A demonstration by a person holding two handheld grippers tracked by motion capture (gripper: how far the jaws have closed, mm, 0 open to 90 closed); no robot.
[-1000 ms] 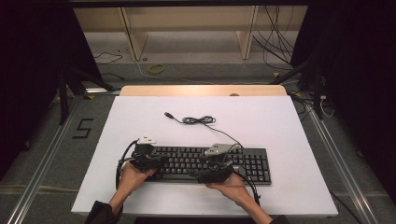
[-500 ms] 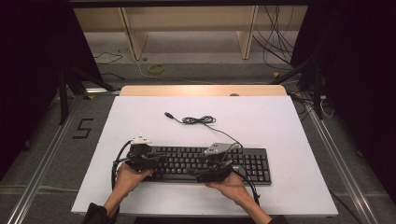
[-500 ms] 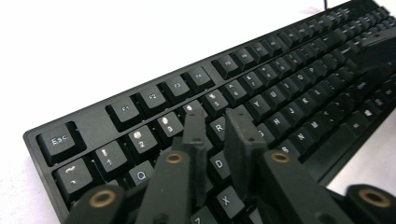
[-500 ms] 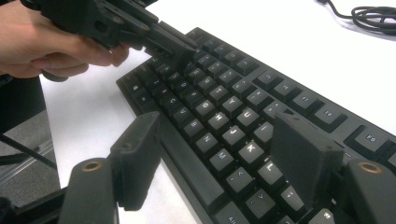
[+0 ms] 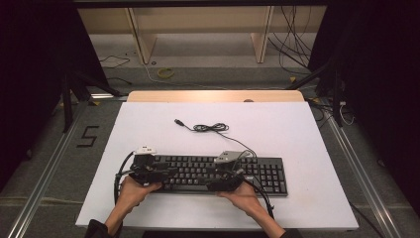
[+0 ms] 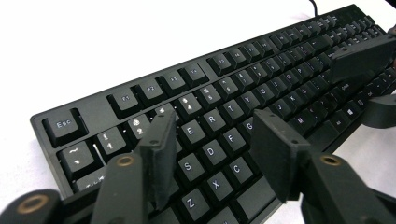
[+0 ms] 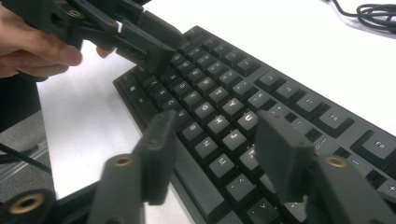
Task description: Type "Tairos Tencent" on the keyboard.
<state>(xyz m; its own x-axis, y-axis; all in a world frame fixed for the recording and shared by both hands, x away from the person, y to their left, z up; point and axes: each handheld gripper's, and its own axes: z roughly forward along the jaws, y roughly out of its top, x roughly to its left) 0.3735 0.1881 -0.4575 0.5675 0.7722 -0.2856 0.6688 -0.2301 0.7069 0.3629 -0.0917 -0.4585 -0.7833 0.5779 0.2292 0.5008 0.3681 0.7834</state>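
A black keyboard [image 5: 198,168] [image 6: 196,74] [image 7: 224,70] lies along the near side of the white table [image 5: 297,129]. My left gripper [image 5: 163,174] [image 6: 215,126] hangs over the keyboard's left letter keys. Its jaws have just been opening and now stand apart, with only keys beneath them. My right gripper [image 5: 214,183] [image 7: 215,123] is over the keyboard's middle and points toward the left hand. Its jaws have just been closing but stay well apart, gripping nothing. In the right gripper view, the left gripper's fingers [image 7: 140,44] show at the upper left.
The keyboard's cable runs to a small coil [image 5: 210,128] [image 7: 373,11] behind it, and its plug [image 5: 177,121] lies loose on the table. A wooden strip [image 5: 213,95] borders the far edge. Metal rails [image 5: 49,168] flank the table on the floor.
My left hand has edged slightly toward the keyboard's left end. The right hand and the keyboard have stayed put.
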